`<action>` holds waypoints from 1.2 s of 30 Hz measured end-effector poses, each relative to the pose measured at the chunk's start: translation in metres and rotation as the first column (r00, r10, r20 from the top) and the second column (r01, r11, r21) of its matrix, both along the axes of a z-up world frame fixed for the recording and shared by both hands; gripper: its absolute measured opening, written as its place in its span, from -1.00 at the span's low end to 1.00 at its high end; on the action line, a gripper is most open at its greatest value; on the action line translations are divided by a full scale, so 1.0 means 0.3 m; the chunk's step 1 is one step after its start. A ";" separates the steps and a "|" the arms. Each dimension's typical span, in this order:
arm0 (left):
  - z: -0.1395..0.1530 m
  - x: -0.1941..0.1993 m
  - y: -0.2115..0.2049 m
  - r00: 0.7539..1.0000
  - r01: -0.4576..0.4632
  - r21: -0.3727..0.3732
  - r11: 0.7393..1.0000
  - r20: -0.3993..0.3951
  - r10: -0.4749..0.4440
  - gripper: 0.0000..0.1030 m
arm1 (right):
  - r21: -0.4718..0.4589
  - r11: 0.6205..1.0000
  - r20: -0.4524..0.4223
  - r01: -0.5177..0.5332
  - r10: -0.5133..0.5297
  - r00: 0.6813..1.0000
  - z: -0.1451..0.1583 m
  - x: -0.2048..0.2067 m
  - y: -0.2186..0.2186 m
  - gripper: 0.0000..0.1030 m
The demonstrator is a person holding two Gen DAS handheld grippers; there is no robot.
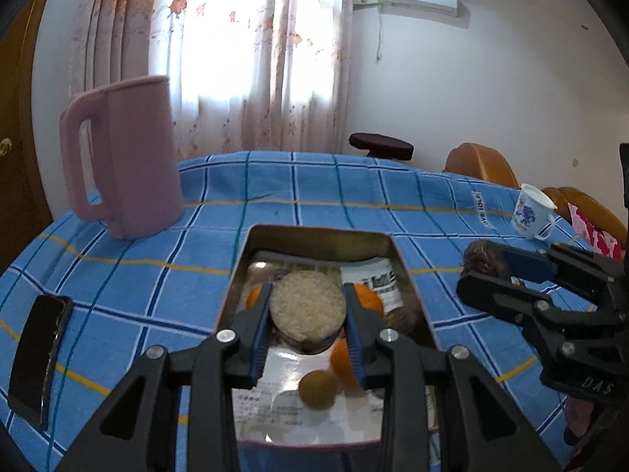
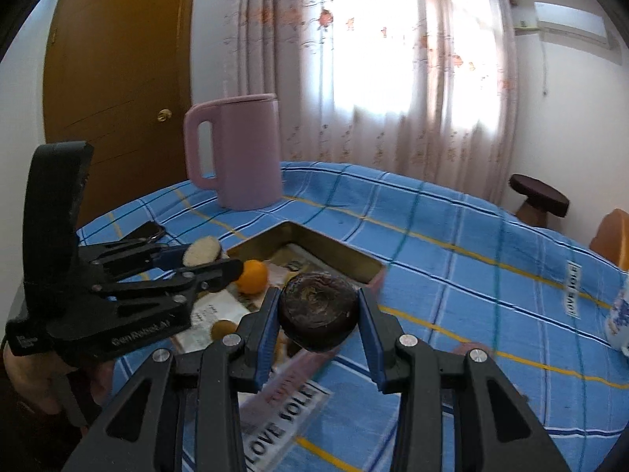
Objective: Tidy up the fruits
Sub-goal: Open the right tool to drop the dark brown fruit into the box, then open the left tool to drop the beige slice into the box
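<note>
Two handheld tongs over a counter [image 1: 129,275] w/ blue checked cloth, mid-task. Far left: black phone [image 1: 37,358], then a pink jug [image 1: 125,157]. Centre: open metal tin [image 1: 322,236] lined w/ printed paper, already holding at least two oranges [image 1: 342,358] & a small brown round fruit [image 1: 318,389]; those look sorted. Left tongs [image 1: 308,314] sit above the tin, clamped on a pale rough-skinned round fruit [image 1: 308,305], not yet released. Right of the tin, right tongs [image 2: 319,316] grip a dark brown round fruit [image 2: 319,310], just beside the tin's near corner. Far right: white mug [image 1: 530,212]. Judgement: two fruits left to drop in; no loose fruit visible on the cloth.
</note>
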State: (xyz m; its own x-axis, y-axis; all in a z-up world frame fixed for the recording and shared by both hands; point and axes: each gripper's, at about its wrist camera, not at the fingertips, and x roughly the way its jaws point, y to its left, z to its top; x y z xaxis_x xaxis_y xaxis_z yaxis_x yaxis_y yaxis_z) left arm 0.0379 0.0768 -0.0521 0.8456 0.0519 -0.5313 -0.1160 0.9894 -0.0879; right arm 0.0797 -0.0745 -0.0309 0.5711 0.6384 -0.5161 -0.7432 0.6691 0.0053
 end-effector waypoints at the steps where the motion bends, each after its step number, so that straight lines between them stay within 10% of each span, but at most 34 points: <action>1: -0.005 -0.002 0.008 1.000 -0.001 -0.003 1.000 -0.005 0.001 -0.33 | -0.003 1.000 -0.001 -0.009 0.009 1.000 -0.006 -0.004 0.016 -0.22; 36: -0.075 0.015 0.053 0.996 -0.018 -0.008 1.000 -0.085 0.018 -0.28 | -0.131 0.983 -0.092 -0.130 0.118 0.989 -0.143 -0.025 0.149 -0.10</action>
